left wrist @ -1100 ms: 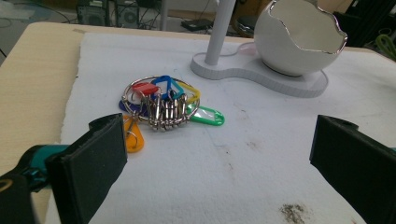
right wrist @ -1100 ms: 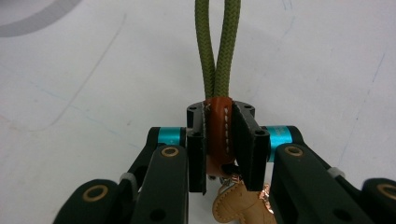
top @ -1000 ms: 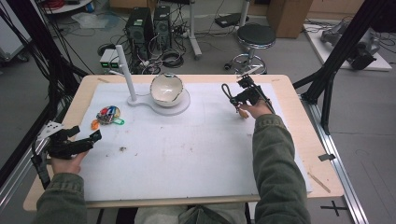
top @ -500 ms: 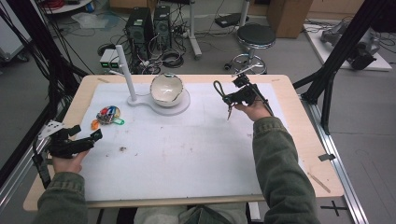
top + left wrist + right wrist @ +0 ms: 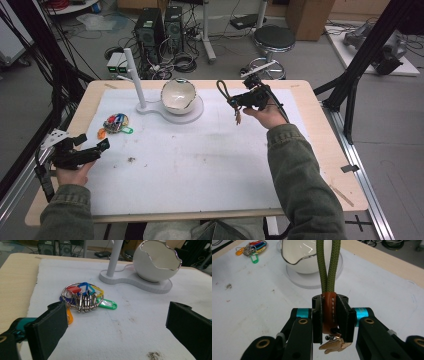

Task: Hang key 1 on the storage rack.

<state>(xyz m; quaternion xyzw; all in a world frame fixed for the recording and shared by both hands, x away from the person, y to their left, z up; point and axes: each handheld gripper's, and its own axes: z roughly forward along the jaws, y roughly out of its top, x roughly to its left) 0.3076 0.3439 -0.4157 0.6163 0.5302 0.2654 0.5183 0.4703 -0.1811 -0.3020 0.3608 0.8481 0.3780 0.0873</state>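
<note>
Right gripper point(image 5: 235, 101) lifted over the far side of the table point(image 5: 320, 150), clamped on a looped cord keychain point(image 5: 226, 92); left gripper point(image 5: 92, 149) low at the near left edge.

Cord loop standing up from the closed jaws, a small tan tag dangling below them, all clear of the white mat point(image 5: 200, 160). Just left of it, a white eggshell-shaped bowl point(image 5: 178, 95) on a flat white stand with a thin upright post point(image 5: 135, 80). Further left on the mat, a bunch of coloured key tags point(image 5: 116, 123), near the left gripper but apart from it, jaws spread. Olive sleeves point(image 5: 300, 180) entering from the bottom edge.
</note>
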